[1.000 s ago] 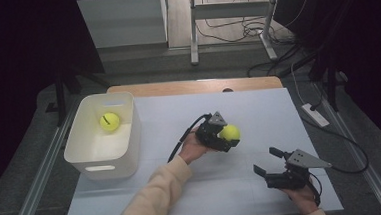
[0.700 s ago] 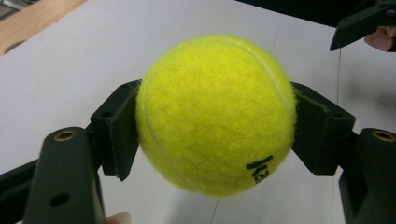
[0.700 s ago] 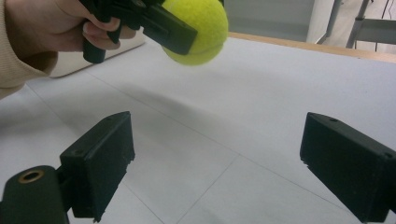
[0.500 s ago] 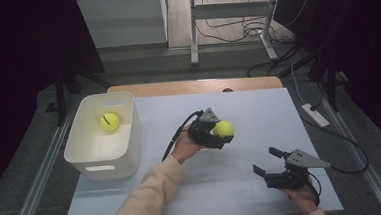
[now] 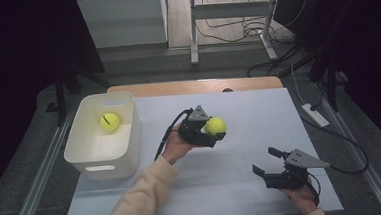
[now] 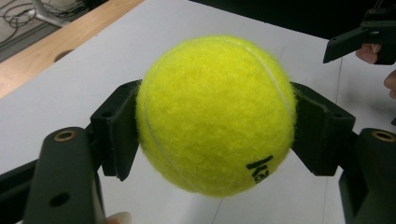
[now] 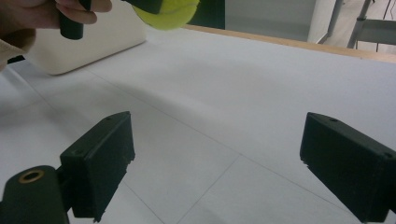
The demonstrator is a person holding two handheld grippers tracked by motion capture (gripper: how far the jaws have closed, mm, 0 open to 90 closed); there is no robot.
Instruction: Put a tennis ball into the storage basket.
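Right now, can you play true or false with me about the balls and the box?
1. The left gripper holds a ball. True.
2. The box is empty. False: a second ball lies in it.
3. The right gripper grips a ball. False: its jaws stand open with nothing between them.
4. The held ball is yellow. True.

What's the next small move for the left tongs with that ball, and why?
Probably carry it left toward the white bin. The left tongs grip a tennis ball off the table, one ball in the bin already lies there, and the right tongs sit open.
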